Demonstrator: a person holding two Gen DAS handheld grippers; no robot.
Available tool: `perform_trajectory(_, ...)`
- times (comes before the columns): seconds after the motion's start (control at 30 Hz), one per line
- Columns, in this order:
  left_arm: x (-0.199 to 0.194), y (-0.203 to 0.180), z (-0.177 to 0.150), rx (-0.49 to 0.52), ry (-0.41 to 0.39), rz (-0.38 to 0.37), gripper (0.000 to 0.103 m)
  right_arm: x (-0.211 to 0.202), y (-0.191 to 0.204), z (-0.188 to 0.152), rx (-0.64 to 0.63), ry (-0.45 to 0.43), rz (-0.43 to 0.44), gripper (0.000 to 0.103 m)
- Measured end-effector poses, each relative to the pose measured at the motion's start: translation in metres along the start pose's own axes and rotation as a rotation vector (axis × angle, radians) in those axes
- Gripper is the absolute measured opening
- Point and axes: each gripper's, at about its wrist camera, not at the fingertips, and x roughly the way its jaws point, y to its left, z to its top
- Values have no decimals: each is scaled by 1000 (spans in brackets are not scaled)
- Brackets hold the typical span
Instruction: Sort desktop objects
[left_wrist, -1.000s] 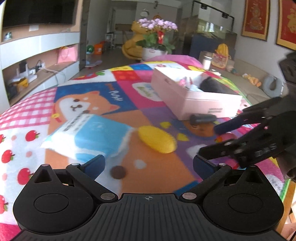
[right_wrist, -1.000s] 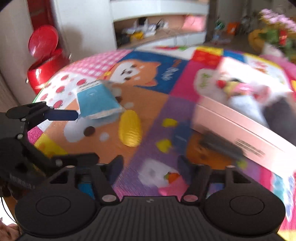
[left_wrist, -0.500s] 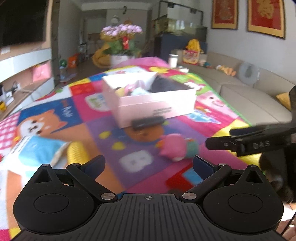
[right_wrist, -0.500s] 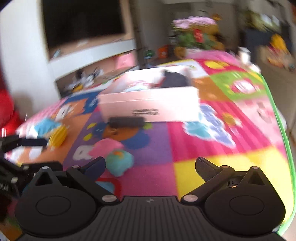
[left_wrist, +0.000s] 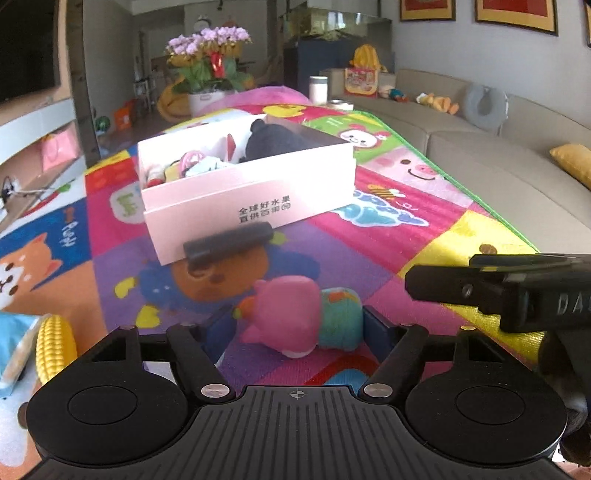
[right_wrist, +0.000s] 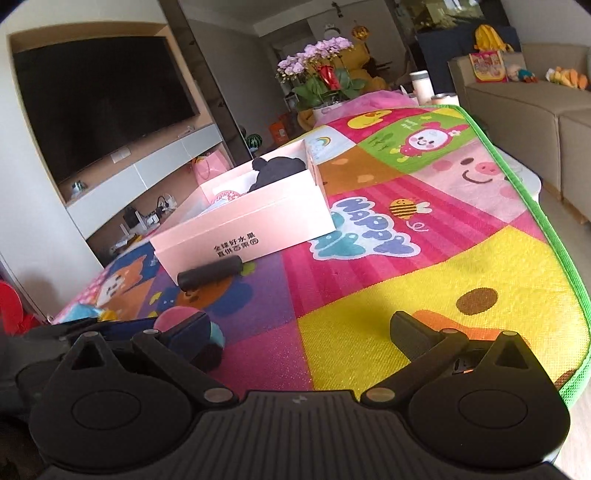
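Left tongs (left_wrist: 299, 325) closing around a pink and teal plush toy (left_wrist: 303, 321) on the colourful desk mat (left_wrist: 388, 236), pads not yet pressing it, right tongs (right_wrist: 295, 332) spread wide and empty, black cylinder (left_wrist: 229, 240) against the pink box (left_wrist: 251, 195), toy corn (left_wrist: 55, 343) at left.

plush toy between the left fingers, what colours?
Pink with a teal body, plush toy; left wrist view shows it best.

Pink box (right_wrist: 255, 225) at 11 o'clock, black cylinder (right_wrist: 210, 275) touching its front; right gripper (right_wrist: 299, 332) jaws wide, nothing btwn.
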Motion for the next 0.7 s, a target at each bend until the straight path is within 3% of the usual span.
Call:
perform_trajectory(0.1,-10,3,-6,7,-2,-3,77,2,6,-1,-37,11,-25,103)
perform_trajectory(0.23,-34,17,-22,12,-17,79,78,4,10,-1,-57,21,-48,103)
perform_trajectory(0.4,-61,56,-45,-117,-6,182,83,5,15,0,-68,43,-73,103)
perform_trajectory(0.47,-67,69,-51,-185,-7,195,96,8,19,1,-85,57,-96,103)
perform_trajectory(0.53,-72,78,-54,-238,-16,184,98,12,27,0,-133,81,-128,103)
perform_trajectory(0.63,-72,81,-55,-239,-7,174,102,21,43,-1,-269,149,-176,103)
perform_trajectory(0.7,-71,79,-57,-226,-4,161,102,25,52,4,-301,199,-152,103)
